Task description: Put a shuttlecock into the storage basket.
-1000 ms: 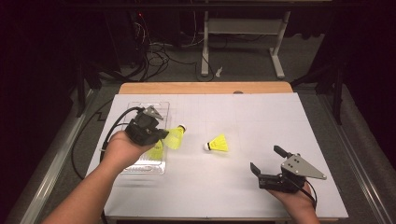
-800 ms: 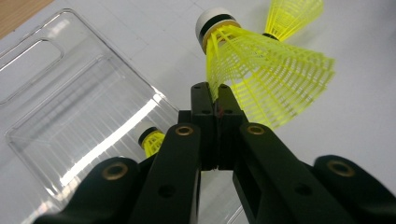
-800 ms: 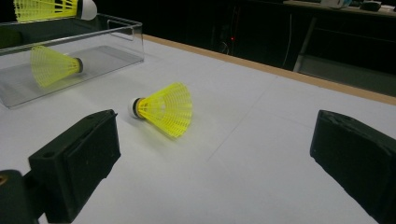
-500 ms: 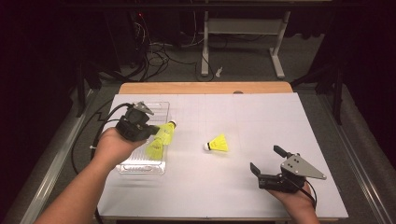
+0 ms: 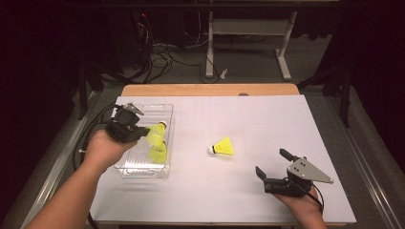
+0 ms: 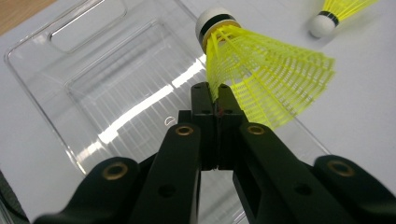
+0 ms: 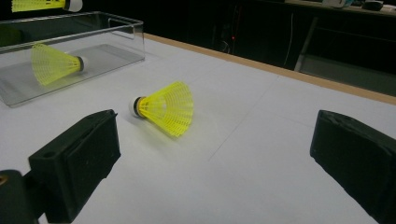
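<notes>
Nearest the camera, the right hand-held gripper (image 5: 271, 167) is parked low on the white desk (image 5: 267, 129), jaws spread wide with nothing caught between them. A loose yellow shuttlecock (image 5: 222, 146) is seen lying on its side on the desk just beyond it, cork end pointed left. Further over, the left hand-held gripper (image 5: 142, 132) is clamped tight on the skirt edge of a second shuttlecock (image 6: 261, 77), which is held above the clear plastic tray (image 5: 143, 170). A third shuttlecock (image 5: 157, 153) is already laid inside that tray. Cables and desk legs are spotted on the floor behind.
</notes>
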`<state>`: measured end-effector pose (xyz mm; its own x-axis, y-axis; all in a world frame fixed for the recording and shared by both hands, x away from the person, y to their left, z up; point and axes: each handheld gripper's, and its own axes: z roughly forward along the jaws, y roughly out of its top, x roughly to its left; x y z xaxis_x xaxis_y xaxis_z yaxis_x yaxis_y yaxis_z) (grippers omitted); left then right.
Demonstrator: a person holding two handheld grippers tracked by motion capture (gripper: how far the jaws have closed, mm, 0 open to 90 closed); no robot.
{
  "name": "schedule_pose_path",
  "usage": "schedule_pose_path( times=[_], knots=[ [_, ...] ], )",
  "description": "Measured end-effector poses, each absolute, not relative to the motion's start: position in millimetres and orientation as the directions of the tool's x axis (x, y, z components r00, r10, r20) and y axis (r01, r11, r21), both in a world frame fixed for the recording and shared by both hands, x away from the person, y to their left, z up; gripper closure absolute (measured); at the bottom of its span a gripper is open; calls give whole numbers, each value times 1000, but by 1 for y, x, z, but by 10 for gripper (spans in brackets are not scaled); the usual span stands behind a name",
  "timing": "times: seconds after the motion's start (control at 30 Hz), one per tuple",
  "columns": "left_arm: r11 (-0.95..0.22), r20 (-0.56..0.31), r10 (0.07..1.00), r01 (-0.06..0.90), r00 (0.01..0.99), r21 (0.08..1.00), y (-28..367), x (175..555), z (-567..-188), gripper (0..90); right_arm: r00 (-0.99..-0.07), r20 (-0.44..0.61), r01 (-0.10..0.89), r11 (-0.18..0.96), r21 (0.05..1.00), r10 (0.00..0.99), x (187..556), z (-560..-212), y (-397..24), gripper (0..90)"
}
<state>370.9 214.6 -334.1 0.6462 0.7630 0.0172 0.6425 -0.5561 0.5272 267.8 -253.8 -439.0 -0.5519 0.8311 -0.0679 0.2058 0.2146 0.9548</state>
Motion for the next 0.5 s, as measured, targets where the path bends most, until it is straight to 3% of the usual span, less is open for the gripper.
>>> schedule_pose_path(
  times=[0.5],
  knots=[
    [-497,-10,816,711,578,498,239,383,-353,900,-554,-66,206,214,955,830,268,-440,-254,20]
  ],
)
